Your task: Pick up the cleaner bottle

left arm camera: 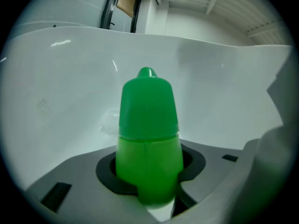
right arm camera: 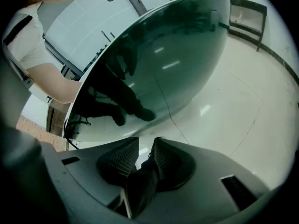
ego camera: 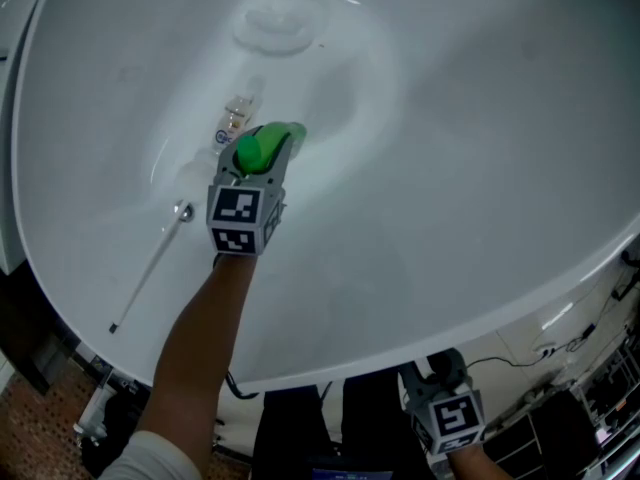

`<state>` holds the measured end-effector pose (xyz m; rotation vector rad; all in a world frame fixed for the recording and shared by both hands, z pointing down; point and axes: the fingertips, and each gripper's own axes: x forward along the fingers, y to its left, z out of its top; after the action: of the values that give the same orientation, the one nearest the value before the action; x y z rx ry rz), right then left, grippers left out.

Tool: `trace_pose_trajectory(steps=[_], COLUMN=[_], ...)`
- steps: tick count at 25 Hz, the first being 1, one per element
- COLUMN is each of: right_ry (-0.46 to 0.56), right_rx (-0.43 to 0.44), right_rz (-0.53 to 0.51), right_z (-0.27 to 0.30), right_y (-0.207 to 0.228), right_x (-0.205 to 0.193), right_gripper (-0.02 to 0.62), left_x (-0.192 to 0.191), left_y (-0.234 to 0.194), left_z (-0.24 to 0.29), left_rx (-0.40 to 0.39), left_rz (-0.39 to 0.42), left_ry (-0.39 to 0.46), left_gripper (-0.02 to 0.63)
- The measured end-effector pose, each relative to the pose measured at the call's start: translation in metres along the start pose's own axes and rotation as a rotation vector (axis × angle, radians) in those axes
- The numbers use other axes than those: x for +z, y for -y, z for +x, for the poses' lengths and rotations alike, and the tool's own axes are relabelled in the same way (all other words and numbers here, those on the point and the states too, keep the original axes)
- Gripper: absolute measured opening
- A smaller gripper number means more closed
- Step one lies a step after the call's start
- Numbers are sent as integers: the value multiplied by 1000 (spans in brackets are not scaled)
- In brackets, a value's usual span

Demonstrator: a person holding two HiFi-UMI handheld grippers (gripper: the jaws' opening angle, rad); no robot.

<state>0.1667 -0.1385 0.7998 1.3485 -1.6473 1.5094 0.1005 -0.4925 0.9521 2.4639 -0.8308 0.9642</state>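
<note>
The left gripper grips the green cleaner bottle by its lower body, jaws partly apart around it, over the left-middle of the white round table, while the right gripper hangs below the table's near edge, jaws together and empty

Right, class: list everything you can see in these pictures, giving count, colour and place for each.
glossy white basin: one, white, fills the head view
round drain recess: one, white, basin's far end
green plastic cleaner bottle: one, green, between the left gripper's fingers
clear labelled container: one, transparent, just beyond the bottle
thin metal rod: one, silver, beside the left gripper
left gripper: grey, gripping the bottle
right gripper: grey, below the basin's rim, empty
</note>
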Motion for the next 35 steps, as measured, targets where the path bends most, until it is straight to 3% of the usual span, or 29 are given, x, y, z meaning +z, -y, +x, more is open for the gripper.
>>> trace_pose_trajectory(steps=[16, 26, 35], right_ry=[83, 144, 200], right_rx=[-11, -19, -38], right_rz=[-51, -112, -167], right_z=[-29, -52, -82], right_y=[-31, -63, -98], right_x=[12, 3, 9], right_gripper=[114, 114, 114], left_x=[75, 129, 150], left_y=[-17, -9, 6], left_z=[-94, -188, -293], left_rx=[30, 20, 21], left_rz=[14, 16, 4], left_ry=[110, 236, 303], left_gripper=[173, 172, 172])
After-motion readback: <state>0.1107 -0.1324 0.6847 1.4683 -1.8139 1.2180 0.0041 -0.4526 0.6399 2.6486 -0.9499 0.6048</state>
